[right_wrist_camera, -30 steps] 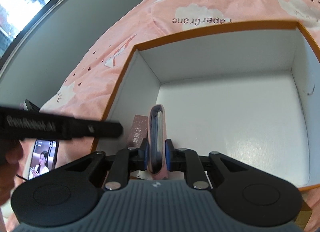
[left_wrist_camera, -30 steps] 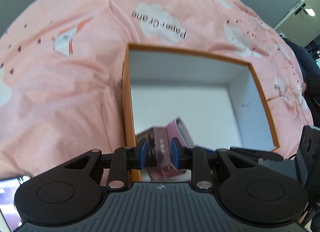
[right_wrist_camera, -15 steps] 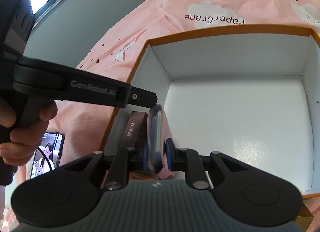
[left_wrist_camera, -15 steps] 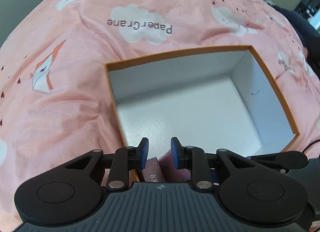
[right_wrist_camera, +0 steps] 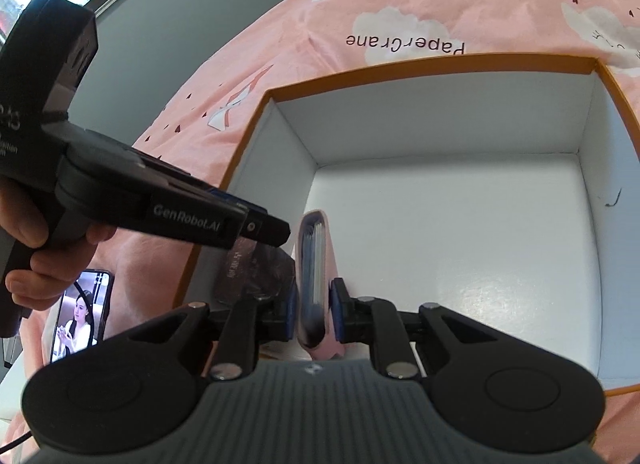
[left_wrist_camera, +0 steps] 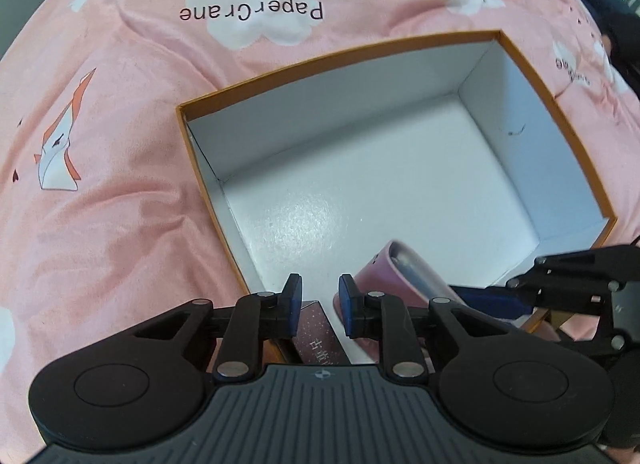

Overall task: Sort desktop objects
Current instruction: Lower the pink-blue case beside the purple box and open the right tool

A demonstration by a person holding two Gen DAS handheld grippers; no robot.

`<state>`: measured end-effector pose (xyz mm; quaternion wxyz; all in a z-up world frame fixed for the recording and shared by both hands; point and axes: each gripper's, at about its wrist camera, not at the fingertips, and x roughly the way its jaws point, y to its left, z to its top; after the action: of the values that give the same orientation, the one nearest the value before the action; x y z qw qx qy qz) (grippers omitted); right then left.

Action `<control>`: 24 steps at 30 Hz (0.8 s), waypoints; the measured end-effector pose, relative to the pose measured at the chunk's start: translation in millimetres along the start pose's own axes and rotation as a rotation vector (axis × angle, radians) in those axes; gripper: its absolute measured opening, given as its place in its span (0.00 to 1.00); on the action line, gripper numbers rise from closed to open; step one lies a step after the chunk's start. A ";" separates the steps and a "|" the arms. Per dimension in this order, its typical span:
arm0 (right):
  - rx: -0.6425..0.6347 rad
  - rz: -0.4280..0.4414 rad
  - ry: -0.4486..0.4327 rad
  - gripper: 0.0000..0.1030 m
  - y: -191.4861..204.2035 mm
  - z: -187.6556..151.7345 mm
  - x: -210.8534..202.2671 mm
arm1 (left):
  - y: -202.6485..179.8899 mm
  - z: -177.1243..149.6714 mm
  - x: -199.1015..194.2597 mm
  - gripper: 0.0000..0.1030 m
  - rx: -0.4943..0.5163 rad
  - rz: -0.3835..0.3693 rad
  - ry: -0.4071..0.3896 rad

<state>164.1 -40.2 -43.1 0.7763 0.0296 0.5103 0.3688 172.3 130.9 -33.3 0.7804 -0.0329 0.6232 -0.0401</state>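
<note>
Right wrist view showed the right tongs (right_wrist_camera: 313,314) pinching a pink case (right_wrist_camera: 314,264) by its two flat sides, holding it upright on its edge in the near left corner of the box (right_wrist_camera: 440,64). The left tongs (left_wrist_camera: 319,306) were above a dark maroon packet (left_wrist_camera: 320,338) that stood in the same corner, just beside the pink case. Their jaws were closing with a gap still between the blue pads (left_wrist_camera: 295,304), and the packet was below them, not yet pressed.

I judged the step in hand as arranging the two things side by side inside the box. The next move probably asks the left tongs to close gently on the packet, or to leave it, while the right tongs keep the case from falling over; the case is thin and stands on a narrow edge, so it may tip once released.

The box was cardboard, orange outside and on the rim, with white, slightly glossy inner walls and floor. The case looked smooth and rounded at the top, with a darker insert inside. The packet was rectangular with printed pale characters. A soft pink sheet (left_wrist_camera: 120,184) with white clouds lay wrinkled under the box. A phone (right_wrist_camera: 82,316) with a lit screen lay left of the box
</note>
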 end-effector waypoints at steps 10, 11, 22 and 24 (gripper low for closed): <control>0.021 0.041 0.011 0.18 -1.0 1.5 7.7 | 1.2 -1.4 8.7 0.19 0.020 -0.072 0.122; 0.027 0.045 0.011 0.18 -1.7 1.8 8.7 | 2.5 -1.5 8.5 0.19 0.012 -0.079 0.120; -0.005 0.038 0.024 0.19 14.3 -1.3 11.5 | 5.6 -13.2 -20.6 0.19 -0.026 -0.028 -0.024; -0.036 0.017 0.024 0.19 22.5 -1.9 11.4 | 5.3 -17.8 -27.0 0.19 -0.031 -0.003 -0.049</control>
<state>152.8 -17.6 -43.3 0.7674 0.0156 0.5127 0.3848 149.0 138.9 -11.6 0.7949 -0.0470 0.6042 -0.0310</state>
